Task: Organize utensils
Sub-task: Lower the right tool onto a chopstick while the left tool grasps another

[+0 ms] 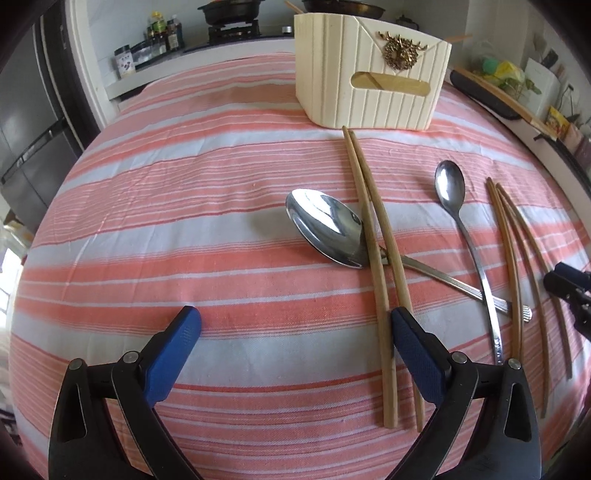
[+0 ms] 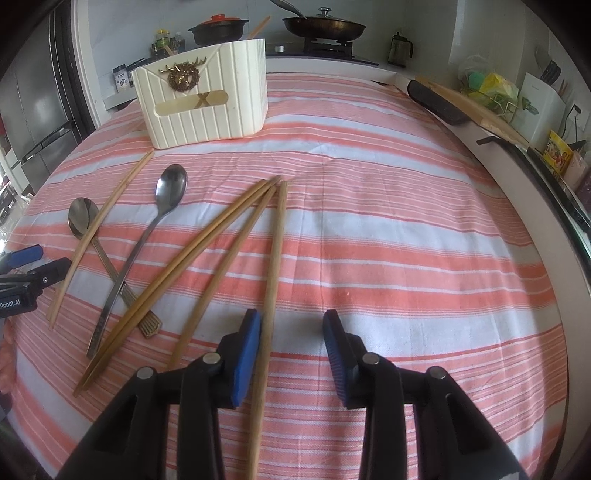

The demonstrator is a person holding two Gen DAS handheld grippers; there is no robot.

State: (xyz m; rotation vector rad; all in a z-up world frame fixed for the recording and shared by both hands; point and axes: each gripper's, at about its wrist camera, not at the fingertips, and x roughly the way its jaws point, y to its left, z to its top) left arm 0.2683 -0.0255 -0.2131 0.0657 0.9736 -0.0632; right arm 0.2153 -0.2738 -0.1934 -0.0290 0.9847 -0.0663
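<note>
Utensils: two steel spoons and several wooden chopsticks lie loose on the striped tablecloth [image 1: 184, 221], in the centre and right of the left wrist view and the left half of the right wrist view.
Large spoon [image 1: 325, 227]: shiny bowl at frame centre in the left wrist view, its ribbed handle running to the lower right under a chopstick pair [image 1: 373, 251] and under the other spoon's handle.
Slim spoon [image 1: 450, 184]: small bowl up, long plain handle curving down to the right of centre; in the right wrist view it [image 2: 170, 188] crosses the large spoon [image 2: 83, 216].
Right chopsticks [image 2: 236, 218]: four pale sticks fanned from a common point at mid frame toward the lower left and bottom.
Holder [image 1: 369, 70]: cream ribbed box with a gold deer emblem and a slot handle, upper centre, upright, just beyond the chopstick pair's tips.
Left gripper [image 1: 295, 325]: jaws spread wide, holding nothing; its right finger [image 1: 417, 354] sits over the lower part of the chopstick pair.
Right gripper [image 2: 291, 332]: jaws apart, empty; the rightmost chopstick [image 2: 275, 258] runs beside its left finger [image 2: 247, 350], contact unclear.
Open room: bare cloth fills the left of the left wrist view and the right of the right wrist view.
Surroundings: fridge [image 1: 26, 122] at far left, pans on a stove [image 2: 325, 26] along the top, cutting board [image 2: 476, 110] at upper right.
</note>
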